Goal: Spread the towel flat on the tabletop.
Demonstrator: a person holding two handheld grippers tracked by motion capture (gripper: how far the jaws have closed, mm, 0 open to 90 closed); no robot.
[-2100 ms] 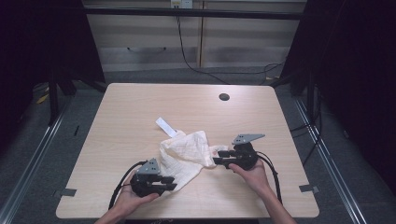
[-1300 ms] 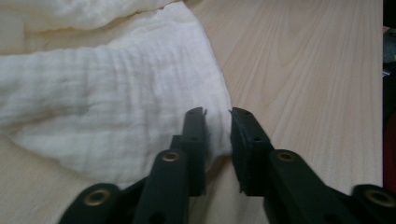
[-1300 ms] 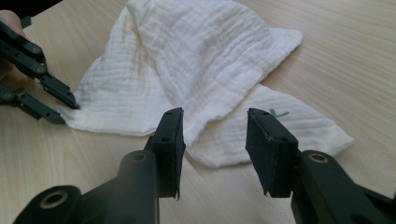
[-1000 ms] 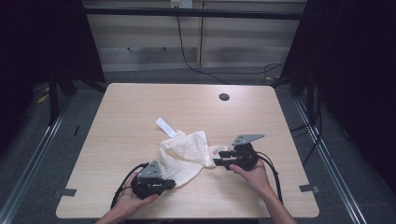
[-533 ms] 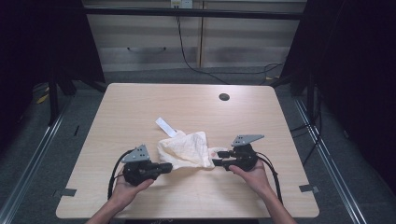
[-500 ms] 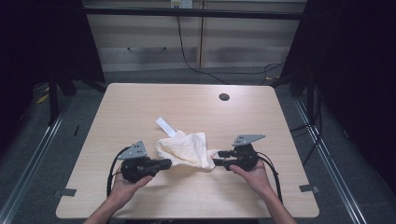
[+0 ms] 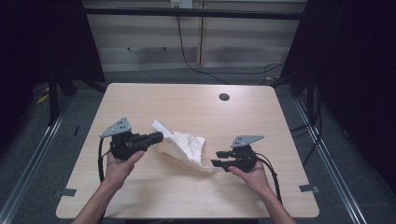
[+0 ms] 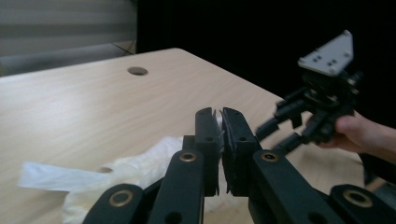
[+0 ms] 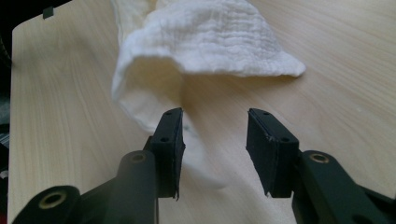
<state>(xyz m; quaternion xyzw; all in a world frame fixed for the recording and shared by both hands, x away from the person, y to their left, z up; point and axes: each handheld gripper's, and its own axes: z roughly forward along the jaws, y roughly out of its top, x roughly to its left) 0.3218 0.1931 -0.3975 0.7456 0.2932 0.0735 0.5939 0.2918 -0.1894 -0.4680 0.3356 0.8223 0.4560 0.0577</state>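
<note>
Near the middle of the wooden table (image 7: 140, 196), a little toward the near edge, lies the white cloth (image 7: 184, 145), crumpled and partly raised at its left end. That end is pinched in the left gripper (image 7: 156, 136), whose jaws are pressed together on a thin fold; the left gripper view shows this clearly, the cloth (image 8: 140, 168) emerging as a sliver between the black pads, though most of the fabric is hidden below the jaws there. From above, the grip itself is too small to make out.

The right gripper (image 7: 215, 158) sits at the cloth's near right corner, jaws parted. The right gripper view looks along them: the cloth (image 9: 210, 37) arches up ahead, a flap running down between the pads, which stand clear of it on the right side; whether the left pad touches the fabric cannot be told. That view also reveals the cloth's ribbed, gauze-like weave, lost in the high view.

The left gripper view catches the right gripper (image 8: 317, 112) farther off, held by a hand (image 8: 359, 133) cut off at the frame's edge. A round cable hole (image 7: 224, 97) marks the table's far right. No writing is legible anywhere.
</note>
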